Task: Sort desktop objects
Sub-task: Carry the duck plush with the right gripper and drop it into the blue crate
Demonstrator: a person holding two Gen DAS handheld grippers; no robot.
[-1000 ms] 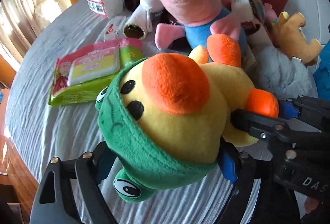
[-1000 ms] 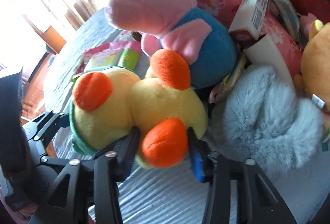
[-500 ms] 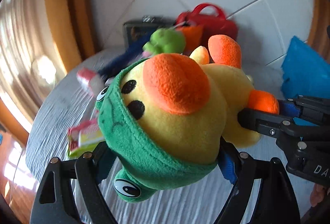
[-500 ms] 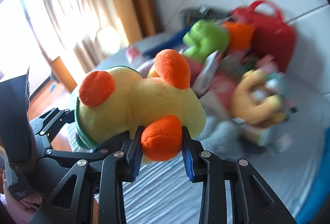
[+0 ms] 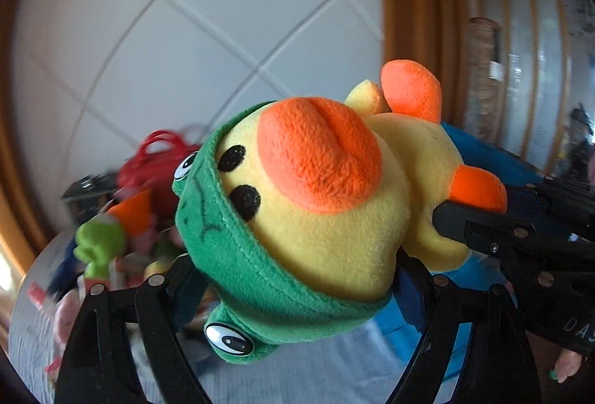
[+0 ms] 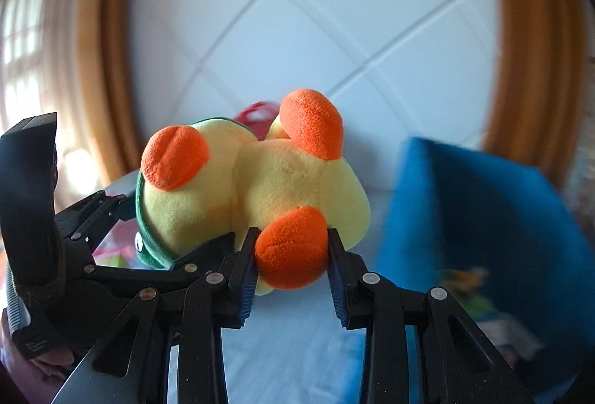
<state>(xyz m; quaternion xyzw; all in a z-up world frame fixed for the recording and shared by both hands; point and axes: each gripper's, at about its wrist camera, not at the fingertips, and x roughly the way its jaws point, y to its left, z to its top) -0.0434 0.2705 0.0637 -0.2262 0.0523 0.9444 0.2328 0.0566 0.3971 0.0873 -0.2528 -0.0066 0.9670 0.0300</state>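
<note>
Both tongs still clench the duck plush, now lifted off the table.

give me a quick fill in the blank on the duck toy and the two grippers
The plush duck wears a ____ frog hood.
The right hand-held gripper is shut on the duck's orange ____.
The left hand-held gripper holds the duck by its ____.
To the right of the duck in the right wrist view is a ____ bin.

Missing words: green; foot; head; blue

Both wrist cameras look along their fingers, close on the shared plush duck, facing the tiled wall.
</note>
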